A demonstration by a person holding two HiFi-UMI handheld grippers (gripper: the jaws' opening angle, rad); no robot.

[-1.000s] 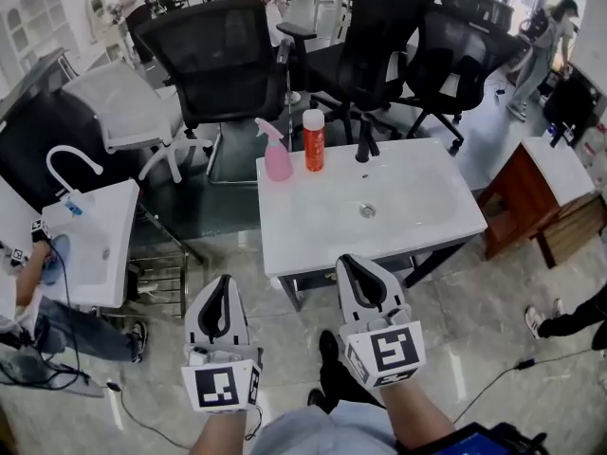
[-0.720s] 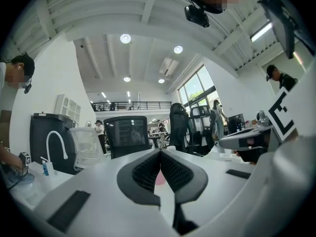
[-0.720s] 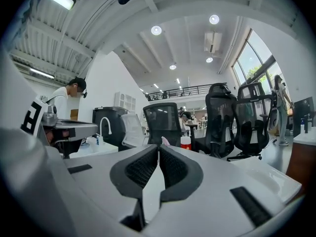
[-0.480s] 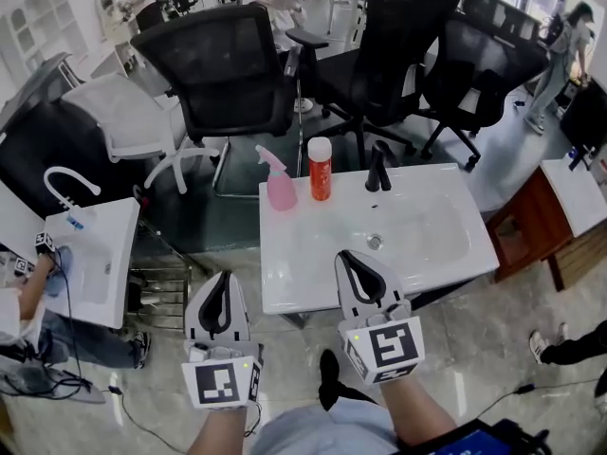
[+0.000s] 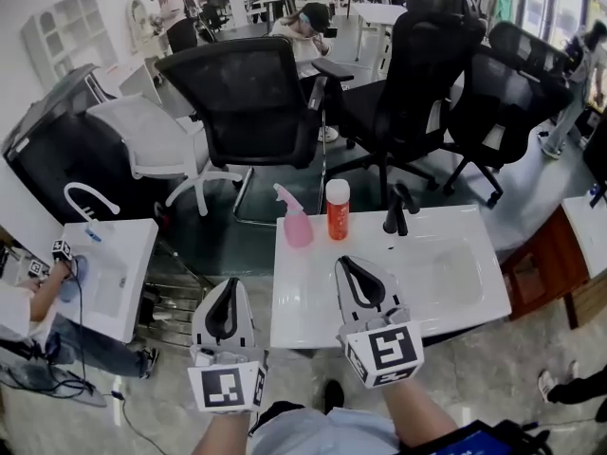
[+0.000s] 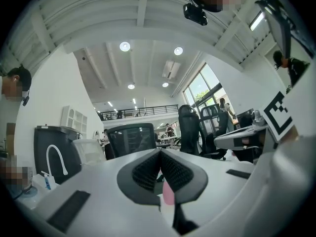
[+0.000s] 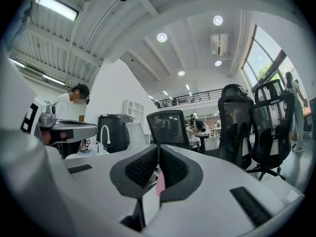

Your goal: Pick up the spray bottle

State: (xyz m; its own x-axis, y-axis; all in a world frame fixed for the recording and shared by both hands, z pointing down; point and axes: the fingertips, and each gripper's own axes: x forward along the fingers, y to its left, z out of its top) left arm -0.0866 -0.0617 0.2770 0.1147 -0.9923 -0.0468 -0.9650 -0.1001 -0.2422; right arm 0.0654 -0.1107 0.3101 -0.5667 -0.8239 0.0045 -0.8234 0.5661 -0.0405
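The pink spray bottle [image 5: 296,221] stands upright at the far left corner of the white counter [image 5: 313,297]. It is just beside a red bottle [image 5: 338,211] with a white cap, and a black tap [image 5: 396,211] stands further right. Your right gripper [image 5: 347,265] hovers over the counter's near edge, jaws pressed together on nothing. Your left gripper [image 5: 229,284] is off the counter's left side, above the floor, jaws likewise together and empty. Both are well short of the spray bottle.

White washbasin top [image 5: 313,297]: pink spray bottle [image 5: 296,222] upright at rear left; orange bottle [image 5: 338,214], white-capped, just beside it; black faucet [image 5: 396,212] rear centre.
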